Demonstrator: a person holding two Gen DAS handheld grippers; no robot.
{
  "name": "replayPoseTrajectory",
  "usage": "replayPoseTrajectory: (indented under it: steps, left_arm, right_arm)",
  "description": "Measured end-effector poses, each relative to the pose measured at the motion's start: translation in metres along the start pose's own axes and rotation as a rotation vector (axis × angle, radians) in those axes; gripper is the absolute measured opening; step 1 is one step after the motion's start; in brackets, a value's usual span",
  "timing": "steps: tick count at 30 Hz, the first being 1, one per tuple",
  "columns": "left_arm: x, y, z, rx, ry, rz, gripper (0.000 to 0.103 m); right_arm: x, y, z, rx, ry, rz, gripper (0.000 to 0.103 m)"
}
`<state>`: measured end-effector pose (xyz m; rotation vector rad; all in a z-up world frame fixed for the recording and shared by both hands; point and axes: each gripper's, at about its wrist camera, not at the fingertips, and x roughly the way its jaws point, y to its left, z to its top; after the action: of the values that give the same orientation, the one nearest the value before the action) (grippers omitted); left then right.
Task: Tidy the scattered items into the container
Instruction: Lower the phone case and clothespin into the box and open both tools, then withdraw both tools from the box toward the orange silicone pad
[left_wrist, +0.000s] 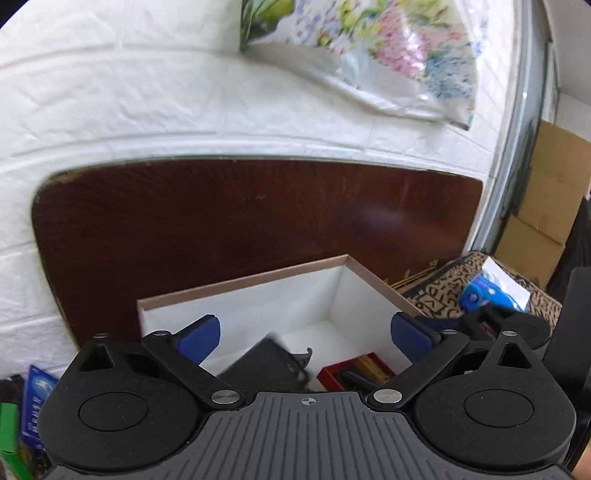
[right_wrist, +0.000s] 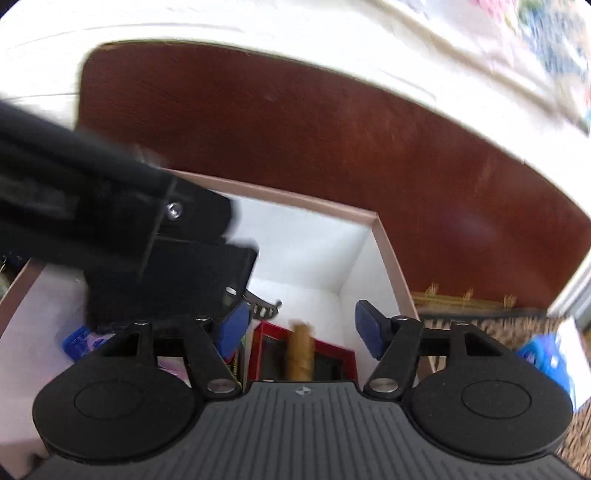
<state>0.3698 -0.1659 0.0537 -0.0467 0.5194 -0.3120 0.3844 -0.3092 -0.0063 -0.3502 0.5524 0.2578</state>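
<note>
Place: a lived-in room of a home.
Wall: white brick-pattern panels (left_wrist: 184, 110) ahead of the gripper.
Decoration: flowered cloth (left_wrist: 388, 48) hanging above.
Furniture: dark wooden board (left_wrist: 240, 221) ahead.
Storage: cardboard boxes (left_wrist: 546, 192) to the right.

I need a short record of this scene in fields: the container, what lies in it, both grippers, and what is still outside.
container: open box, white inside, on a dark wooden table
inside: red tray with a tan stick; black object, blurred
left gripper: open, nothing between the pads
right gripper: open, over the red tray
outside: blue toy car on a patterned cloth, right of the box
</note>
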Motion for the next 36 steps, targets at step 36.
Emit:
replayPoseTrajectory:
  steps: [36]
  left_arm:
    - [-0.232, -0.011, -0.129, 0.046, 0.031, 0.116, 0.103]
  right_arm:
    - [-0.212, 0.127, -0.060, -0.016, -0.147, 0.155, 0.103]
